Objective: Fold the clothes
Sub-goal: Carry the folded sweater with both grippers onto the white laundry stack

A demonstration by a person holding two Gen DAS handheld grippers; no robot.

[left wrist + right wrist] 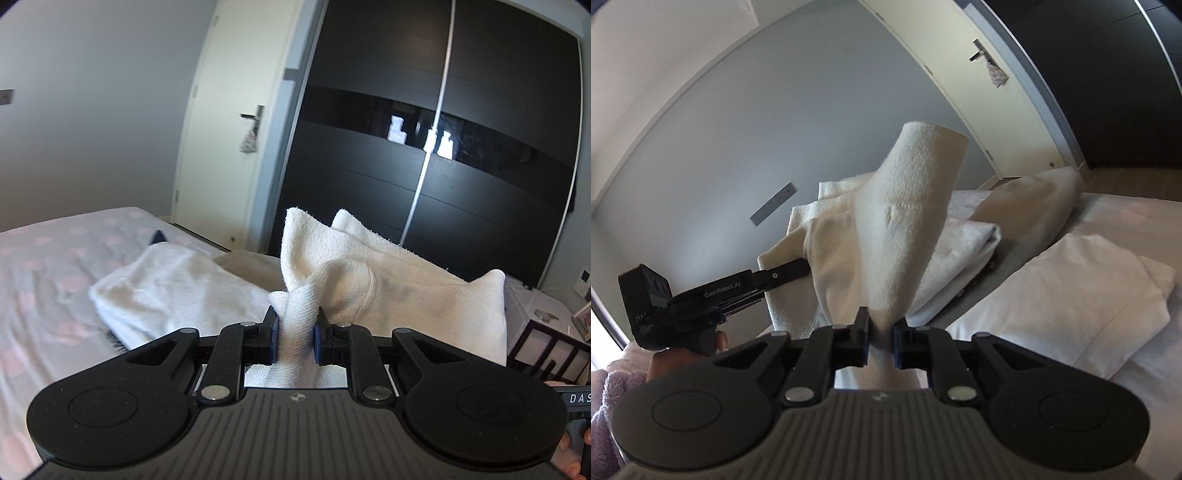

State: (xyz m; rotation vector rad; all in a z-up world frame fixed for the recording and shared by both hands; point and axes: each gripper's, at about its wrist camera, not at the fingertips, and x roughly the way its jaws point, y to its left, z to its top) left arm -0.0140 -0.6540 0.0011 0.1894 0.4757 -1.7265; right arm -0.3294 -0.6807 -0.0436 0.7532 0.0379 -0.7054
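Observation:
A pair of white socks hangs in the air between both grippers, above the bed. My left gripper is shut on a bunched part of the socks near the heel; two cuffs stick up behind it. In the right wrist view my right gripper is shut on one end of the white socks, and a ribbed tube of fabric rises above its fingers. The left gripper shows at the left, held by a hand, with its fingertips buried in the fabric.
A folded white towel lies on the pink-dotted bed cover. A white pillow and a beige one sit at the bed's head. A dark wardrobe and a cream door stand behind. A dark rack is at the right.

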